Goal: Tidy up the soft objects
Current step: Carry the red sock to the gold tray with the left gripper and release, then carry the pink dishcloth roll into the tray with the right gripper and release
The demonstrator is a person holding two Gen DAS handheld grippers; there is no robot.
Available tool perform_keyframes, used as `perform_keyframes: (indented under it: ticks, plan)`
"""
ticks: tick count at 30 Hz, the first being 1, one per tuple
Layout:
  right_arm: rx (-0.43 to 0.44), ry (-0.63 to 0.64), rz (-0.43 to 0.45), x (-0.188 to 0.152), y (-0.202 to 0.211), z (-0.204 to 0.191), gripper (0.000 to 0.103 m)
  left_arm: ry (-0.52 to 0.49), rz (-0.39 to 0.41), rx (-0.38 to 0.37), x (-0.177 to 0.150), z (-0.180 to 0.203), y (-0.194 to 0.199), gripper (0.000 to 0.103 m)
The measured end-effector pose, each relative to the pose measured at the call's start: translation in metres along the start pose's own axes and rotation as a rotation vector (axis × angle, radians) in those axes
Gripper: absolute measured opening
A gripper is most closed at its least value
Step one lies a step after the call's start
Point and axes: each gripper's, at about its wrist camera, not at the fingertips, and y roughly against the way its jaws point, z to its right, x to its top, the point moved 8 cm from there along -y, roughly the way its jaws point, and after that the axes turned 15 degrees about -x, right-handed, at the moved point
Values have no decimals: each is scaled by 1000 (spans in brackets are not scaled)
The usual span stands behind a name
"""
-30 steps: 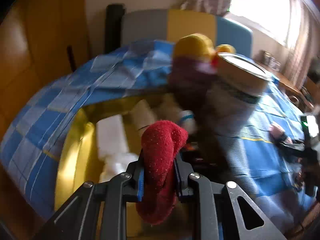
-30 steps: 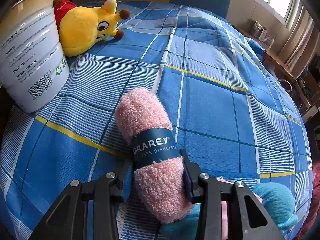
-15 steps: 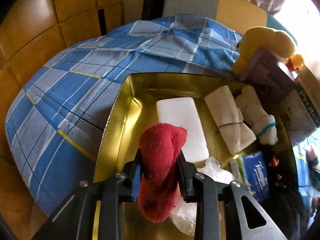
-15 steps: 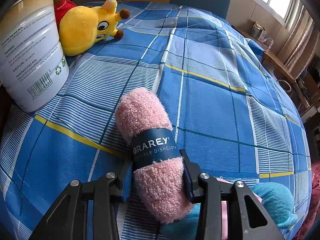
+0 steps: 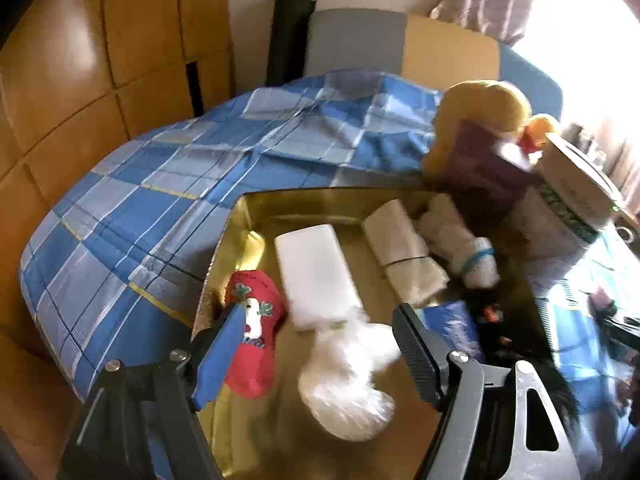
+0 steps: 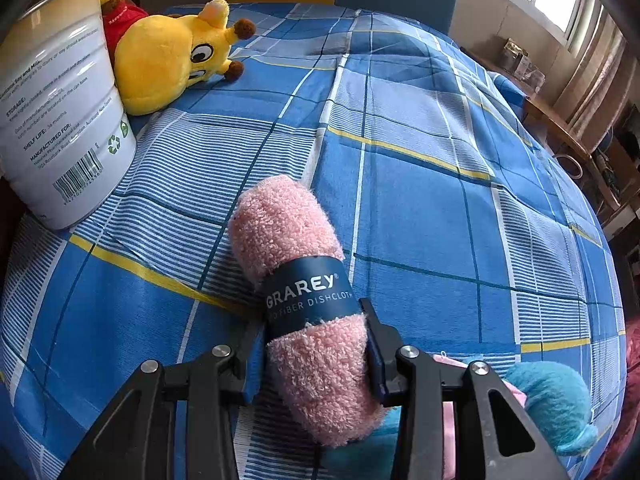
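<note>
My left gripper [image 5: 320, 344] is open above a gold tray [image 5: 248, 216] on the blue plaid bed. A red Christmas sock [image 5: 256, 340] lies in the tray by my left finger, free of the jaws. The tray also holds a white pad [image 5: 316, 272], two rolled cloths [image 5: 404, 256], a white fluffy bundle [image 5: 348, 380] and a blue tissue pack [image 5: 452, 328]. My right gripper [image 6: 312, 348] is shut on a rolled pink dishcloth [image 6: 300, 300] with a navy band, resting on the bedspread.
A white tin can [image 6: 60, 120] and a yellow plush toy [image 6: 168, 56] sit at the far left of the bed; both also show right of the tray, the can [image 5: 560, 220] and the toy [image 5: 480, 120]. A teal soft object [image 6: 552, 404] lies behind my right gripper.
My left gripper opened and let the red sock go into the tray's left side. The right gripper and pink dishcloth have not moved.
</note>
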Motion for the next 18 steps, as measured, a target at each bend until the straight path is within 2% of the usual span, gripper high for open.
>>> perform_keyframes:
  ticks: [6,11,14,18]
  plan:
    - [-21,-48,-47,11,-7,7,38,-77,28,-68,-4,30,20,76]
    - [-43,-110,-138,38,-24,16,37,-146,30,-100,-9,48,27,76]
    - [-56,-144,-176,66,-31,19,37,-164,27,-118,-14,55,30,76]
    - [-72,-161,-142,122,-20,18,37,-182,20,-127,-19,59,30,76]
